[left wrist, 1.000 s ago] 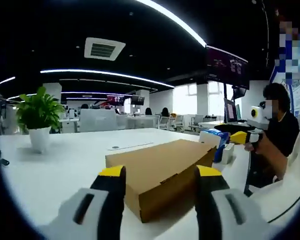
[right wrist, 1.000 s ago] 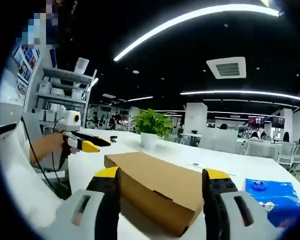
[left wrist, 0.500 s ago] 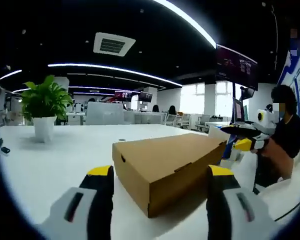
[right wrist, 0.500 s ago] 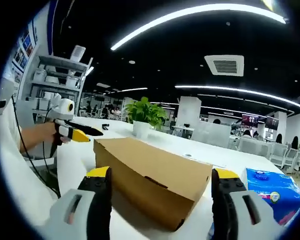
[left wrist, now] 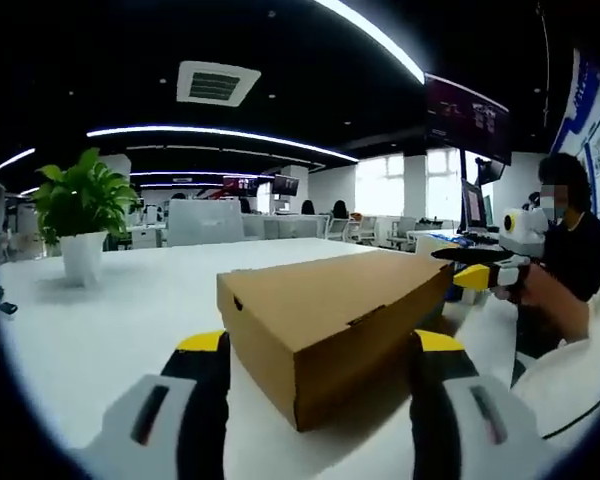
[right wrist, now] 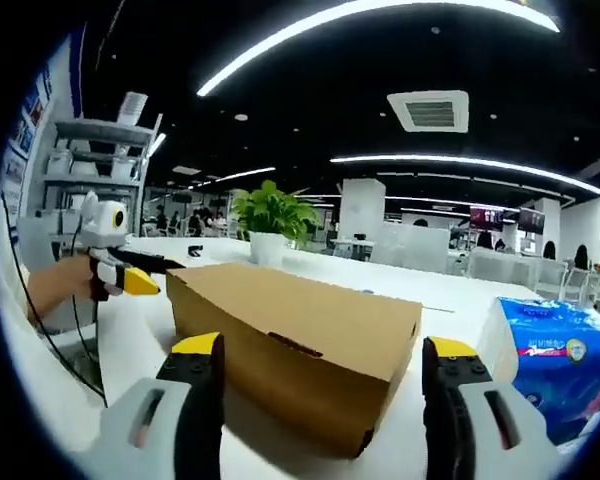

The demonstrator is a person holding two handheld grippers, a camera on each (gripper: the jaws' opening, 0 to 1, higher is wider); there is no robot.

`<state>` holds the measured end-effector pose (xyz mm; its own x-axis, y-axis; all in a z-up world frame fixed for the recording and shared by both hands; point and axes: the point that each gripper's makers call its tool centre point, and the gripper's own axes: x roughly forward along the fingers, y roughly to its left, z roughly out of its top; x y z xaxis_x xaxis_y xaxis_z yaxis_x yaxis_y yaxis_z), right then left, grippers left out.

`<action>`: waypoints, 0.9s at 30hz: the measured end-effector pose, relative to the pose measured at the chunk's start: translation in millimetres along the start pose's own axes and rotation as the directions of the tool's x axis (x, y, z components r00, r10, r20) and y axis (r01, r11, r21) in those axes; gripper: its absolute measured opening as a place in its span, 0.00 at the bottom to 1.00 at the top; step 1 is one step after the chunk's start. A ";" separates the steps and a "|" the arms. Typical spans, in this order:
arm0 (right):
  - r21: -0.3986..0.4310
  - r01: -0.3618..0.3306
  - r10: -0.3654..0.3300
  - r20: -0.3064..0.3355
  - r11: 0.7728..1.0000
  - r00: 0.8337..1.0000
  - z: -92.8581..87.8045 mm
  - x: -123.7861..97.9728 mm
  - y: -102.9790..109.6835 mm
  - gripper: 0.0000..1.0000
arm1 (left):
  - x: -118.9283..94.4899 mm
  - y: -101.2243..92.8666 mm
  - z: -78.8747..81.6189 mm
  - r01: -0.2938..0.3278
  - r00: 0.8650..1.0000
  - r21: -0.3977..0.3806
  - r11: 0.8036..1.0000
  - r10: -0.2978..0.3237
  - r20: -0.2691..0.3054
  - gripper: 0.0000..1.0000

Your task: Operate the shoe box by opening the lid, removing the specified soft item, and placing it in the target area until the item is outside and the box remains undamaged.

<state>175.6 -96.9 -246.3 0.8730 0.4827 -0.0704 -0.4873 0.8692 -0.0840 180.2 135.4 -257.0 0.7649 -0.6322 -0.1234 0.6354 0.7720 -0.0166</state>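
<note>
White table [left wrist: 130, 320] | one closed shoe box [left wrist: 325, 320] | one potted plant [left wrist: 75, 225] | left tongs [left wrist: 320, 345] spread | right tongs [right wrist: 320, 350] spread

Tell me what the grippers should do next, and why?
Probably ease both grippers in to the lid's edge and lift. The cardboard shoe box sits closed on the white table, and the left gripper and right gripper are open, not touching it.

I am seeing my left tool [left wrist: 320, 350] and right tool [right wrist: 320, 355] showing yellow tips on grey bodies, the shoe box [left wrist: 330, 310] looking plain brown, the desk [left wrist: 110, 320] gleaming white, and the tissue pack [right wrist: 550, 355] showing blue.
</note>
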 end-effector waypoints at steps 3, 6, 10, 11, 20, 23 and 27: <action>-0.027 0.022 -0.023 -0.026 0.999 0.999 -7.2 2.9 -4.5 0.84 | 2.5 2.2 -2.1 -0.024 1.000 0.035 0.999 0.025 -0.006 0.70; -0.012 -0.006 0.006 -0.019 1.000 1.000 -8.4 5.3 0.9 0.84 | 3.1 4.1 -3.4 -0.026 1.000 0.021 0.999 0.026 -0.010 0.70; -0.001 -0.012 0.012 -0.005 1.000 1.000 -7.7 7.8 2.8 0.83 | 5.0 1.9 -2.3 -0.010 1.000 0.003 1.000 0.010 -0.010 0.70; 0.004 -0.009 0.009 -0.004 1.000 1.000 -7.6 8.7 1.9 0.83 | 5.6 2.0 -1.5 -0.012 1.000 0.006 1.000 0.012 -0.009 0.70; 0.020 -0.010 0.010 -0.024 1.000 1.000 -14.0 12.3 -1.7 0.80 | 10.2 6.0 -5.0 -0.019 1.000 0.015 1.000 0.019 -0.020 0.70; 0.037 -0.021 0.022 -0.011 0.999 1.000 -14.1 14.3 0.2 0.76 | 10.8 4.0 -6.3 -0.005 1.000 0.006 1.000 0.006 -0.021 0.56; 0.033 -0.013 0.013 -0.005 0.999 1.000 -14.4 15.6 2.0 0.75 | 12.2 0.8 -6.3 -0.023 1.000 0.023 0.999 0.023 -0.004 0.55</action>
<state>188.0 -89.2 -261.9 0.8666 0.4931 -0.0768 -0.4973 0.8661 -0.0504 189.4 128.8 -264.8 0.7790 -0.6138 -0.1281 0.6198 0.7847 0.0089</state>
